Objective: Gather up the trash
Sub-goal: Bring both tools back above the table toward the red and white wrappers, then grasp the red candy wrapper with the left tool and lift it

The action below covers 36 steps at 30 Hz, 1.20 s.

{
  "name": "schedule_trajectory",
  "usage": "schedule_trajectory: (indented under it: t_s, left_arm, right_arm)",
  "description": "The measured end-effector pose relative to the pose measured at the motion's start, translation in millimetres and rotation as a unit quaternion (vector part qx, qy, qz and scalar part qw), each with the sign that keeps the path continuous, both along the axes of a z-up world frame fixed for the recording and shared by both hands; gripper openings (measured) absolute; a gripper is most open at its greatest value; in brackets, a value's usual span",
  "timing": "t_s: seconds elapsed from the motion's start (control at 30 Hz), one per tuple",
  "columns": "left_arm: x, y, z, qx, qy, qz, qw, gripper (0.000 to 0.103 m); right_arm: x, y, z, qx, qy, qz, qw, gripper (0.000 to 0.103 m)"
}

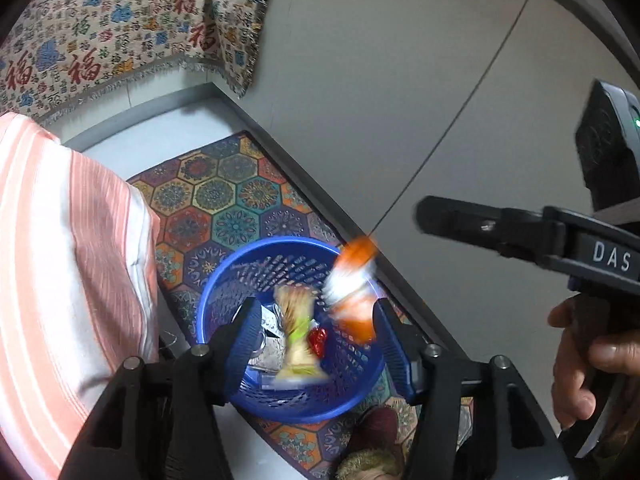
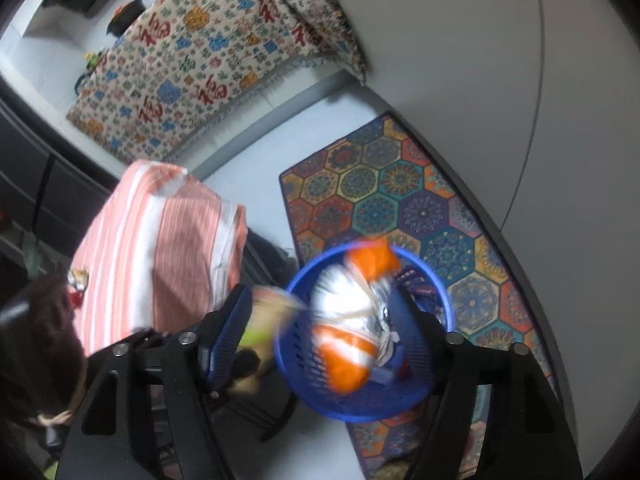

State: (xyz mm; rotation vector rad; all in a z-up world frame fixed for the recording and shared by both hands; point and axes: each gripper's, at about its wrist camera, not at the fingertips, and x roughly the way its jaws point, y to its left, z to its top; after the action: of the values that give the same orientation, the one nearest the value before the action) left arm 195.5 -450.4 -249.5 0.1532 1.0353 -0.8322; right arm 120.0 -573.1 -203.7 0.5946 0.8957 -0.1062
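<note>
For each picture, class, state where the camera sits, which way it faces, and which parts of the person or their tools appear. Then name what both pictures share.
Left wrist view: on the left hand-held gripper, facing steeply down at the blue basket; the right hand shows.
Right wrist view: on the right hand-held gripper, looking down on an orange-and-white packet.
Shared: basket, packet, hexagon-patterned rug, striped cushion.
</note>
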Motion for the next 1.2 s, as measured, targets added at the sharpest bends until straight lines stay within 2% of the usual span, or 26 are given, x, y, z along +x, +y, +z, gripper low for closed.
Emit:
schedule_trajectory:
  t_s: [0.13, 0.33, 0.47, 0.6, 0.7, 0.83, 0.9, 1.0, 1.1, 1.13, 1.2]
  left_arm:
    - [-5.3, 17.1, 17.0, -0.008, -0.020, 0.006, 0.9998, 0.059]
    - [-32.1, 67.1, 50.6, 0.019, -0.088, 0.008, 0.9959, 0.063]
    - [-42.3, 126.7, 54.8, 0.038, -0.098, 0.037, 0.9938, 0.063]
    - [-49.3, 193.6, 49.4, 0.058, -0.106, 0.085, 0.9890, 0.063]
    - [-49.1, 243.7, 41.2, 0.070, -0.098, 0.124, 0.9849, 0.063]
    - [-47.0, 303.2, 40.6, 0.079, -0.100, 0.171, 0.9770, 0.063]
    - [-45.8, 331.2, 42.5, 0.086, -0.105, 0.188, 0.9726, 0.063]
    - [-39.8, 365.5, 40.5, 0.094, -0.105, 0.212, 0.9672, 0.063]
    - [-37.5, 395.5, 39.6, 0.090, -0.104, 0.226, 0.9643, 0.069]
    - [-37.1, 402.8, 38.2, 0.092, -0.103, 0.229, 0.9636, 0.077]
    - [-32.9, 416.6, 35.8, 0.088, -0.097, 0.235, 0.9632, 0.088]
  right_arm:
    - [-5.9, 0.1, 12.0, -0.029, -0.011, -0.014, 0.999, 0.076]
    - [-2.7, 17.7, 28.1, -0.085, -0.018, -0.006, 0.996, 0.085]
    - [2.8, 42.4, 37.3, -0.133, -0.021, 0.013, 0.991, 0.094]
    - [9.3, 85.3, 48.0, -0.167, -0.036, 0.053, 0.984, 0.095]
    - [15.7, 130.2, 56.7, -0.174, -0.057, 0.093, 0.979, 0.096]
    - [26.4, 212.1, 63.5, -0.168, -0.088, 0.163, 0.968, 0.097]
    - [30.1, 251.3, 60.7, -0.162, -0.094, 0.196, 0.962, 0.098]
    - [44.1, 314.3, 47.2, -0.173, -0.080, 0.253, 0.949, 0.098]
    - [57.7, 362.2, 33.4, -0.207, -0.068, 0.294, 0.931, 0.098]
    - [63.1, 375.9, 28.9, -0.219, -0.065, 0.308, 0.924, 0.098]
    - [72.9, 390.8, 22.0, -0.226, -0.059, 0.323, 0.917, 0.098]
